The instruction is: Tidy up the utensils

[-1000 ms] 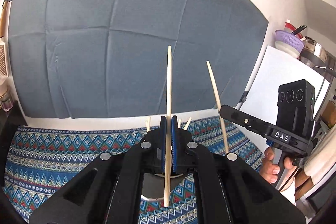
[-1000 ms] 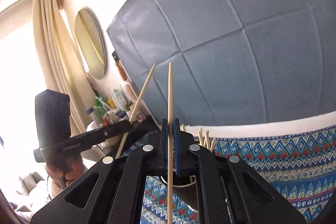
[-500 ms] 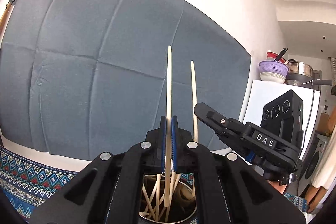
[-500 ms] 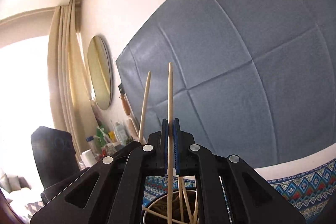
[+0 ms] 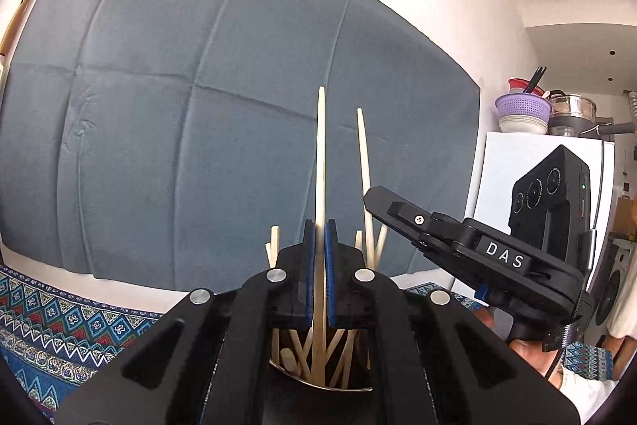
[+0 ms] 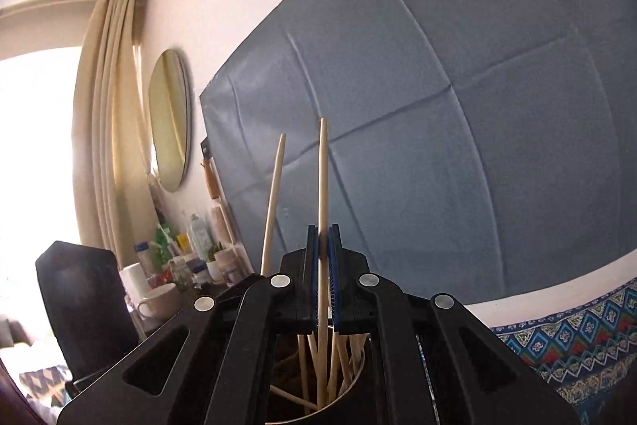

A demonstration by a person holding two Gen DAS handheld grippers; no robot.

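Note:
My left gripper [image 5: 319, 226] is shut on a pale wooden chopstick [image 5: 321, 162] that stands upright, its lower end down inside a round metal holder [image 5: 318, 383] with several chopsticks in it. My right gripper [image 6: 323, 230] is shut on a second chopstick [image 6: 323, 178], also upright, its lower end in the same holder [image 6: 350, 391]. The right gripper also shows in the left wrist view [image 5: 374, 196], close on the right with its chopstick [image 5: 364, 162]. The left gripper's chopstick shows in the right wrist view [image 6: 274, 194].
A patterned blue tablecloth [image 5: 47, 321] covers the table. A grey cloth [image 5: 199, 86] hangs on the wall behind. A white fridge [image 5: 501, 170] with bowls and pots on top stands right. Bottles and a white mug [image 6: 159, 301] crowd the left side.
Both grippers have come lower and closer together over the holder. The lower ends of both chopsticks now reach deeper among the chopsticks inside it.

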